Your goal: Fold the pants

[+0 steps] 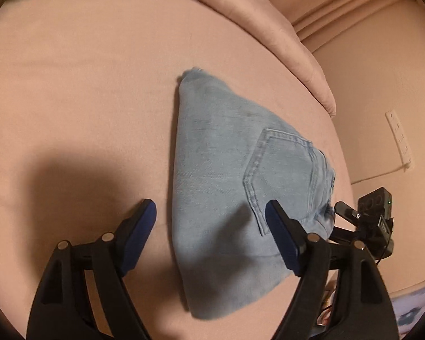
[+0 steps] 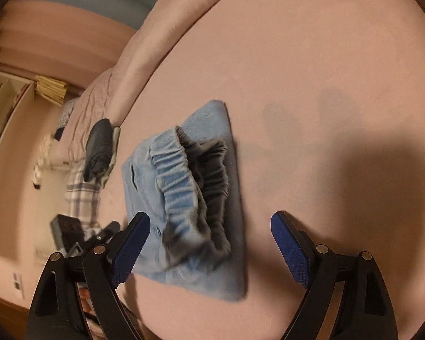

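While the folded light-blue jeans point(image 1: 229, 175) lie flat on the pink bed sheet point(image 1: 85, 99), back pocket up and elastic waistband point(image 2: 184, 175) toward the right-hand camera, both tools hang over them with nothing gripped. The left tool point(image 1: 211, 223) gapes wide above the denim; the right tool point(image 2: 211, 235) is spread wide too, near the waistband.

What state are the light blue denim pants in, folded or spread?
Folded: the light blue denim pants lie as one compact stacked bundle, elastic waistband on top.
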`<move>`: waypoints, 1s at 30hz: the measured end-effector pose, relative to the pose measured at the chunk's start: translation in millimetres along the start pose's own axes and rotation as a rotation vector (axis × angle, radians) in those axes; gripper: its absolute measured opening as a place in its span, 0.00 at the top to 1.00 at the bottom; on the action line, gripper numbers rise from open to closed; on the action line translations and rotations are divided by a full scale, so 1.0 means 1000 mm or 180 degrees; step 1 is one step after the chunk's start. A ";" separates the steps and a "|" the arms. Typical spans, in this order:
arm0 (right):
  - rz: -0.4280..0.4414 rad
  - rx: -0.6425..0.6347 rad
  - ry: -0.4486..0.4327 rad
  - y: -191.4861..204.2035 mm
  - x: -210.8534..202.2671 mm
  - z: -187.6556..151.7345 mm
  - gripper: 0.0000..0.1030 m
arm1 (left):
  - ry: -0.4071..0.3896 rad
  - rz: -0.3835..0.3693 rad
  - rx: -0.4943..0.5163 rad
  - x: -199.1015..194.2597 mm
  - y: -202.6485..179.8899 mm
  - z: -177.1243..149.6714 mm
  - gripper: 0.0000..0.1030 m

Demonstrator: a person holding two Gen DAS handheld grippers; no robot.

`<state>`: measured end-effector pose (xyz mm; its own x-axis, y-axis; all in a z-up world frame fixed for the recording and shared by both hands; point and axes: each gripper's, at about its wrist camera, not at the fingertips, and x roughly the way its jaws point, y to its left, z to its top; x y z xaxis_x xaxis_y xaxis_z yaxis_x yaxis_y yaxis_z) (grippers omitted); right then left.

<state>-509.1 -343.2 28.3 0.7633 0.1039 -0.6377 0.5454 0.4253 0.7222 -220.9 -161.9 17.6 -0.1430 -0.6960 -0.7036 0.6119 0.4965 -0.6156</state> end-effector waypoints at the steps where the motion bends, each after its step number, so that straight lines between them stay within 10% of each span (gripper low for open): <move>1: 0.0023 -0.0036 0.0024 0.004 0.005 0.005 0.15 | -0.0006 -0.0071 -0.0034 0.001 0.001 0.002 0.23; 11: -0.0030 -0.0427 0.0313 0.041 0.045 -0.001 0.06 | 0.0164 -0.0497 0.0041 0.021 -0.015 0.017 0.24; 19: 0.0098 -0.0708 0.0139 0.078 0.033 0.001 0.07 | -0.0029 -0.0402 0.0329 -0.001 -0.040 0.027 0.44; 30: 0.0393 -0.1028 -0.0162 0.141 0.054 0.053 0.10 | -0.0431 -0.0136 0.0528 -0.017 -0.041 0.097 0.44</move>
<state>-372.7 -325.5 110.3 0.8375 0.1309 -0.5306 0.3163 0.6757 0.6659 -168.7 -220.8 89.1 -0.0724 -0.7835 -0.6172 0.7289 0.3808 -0.5690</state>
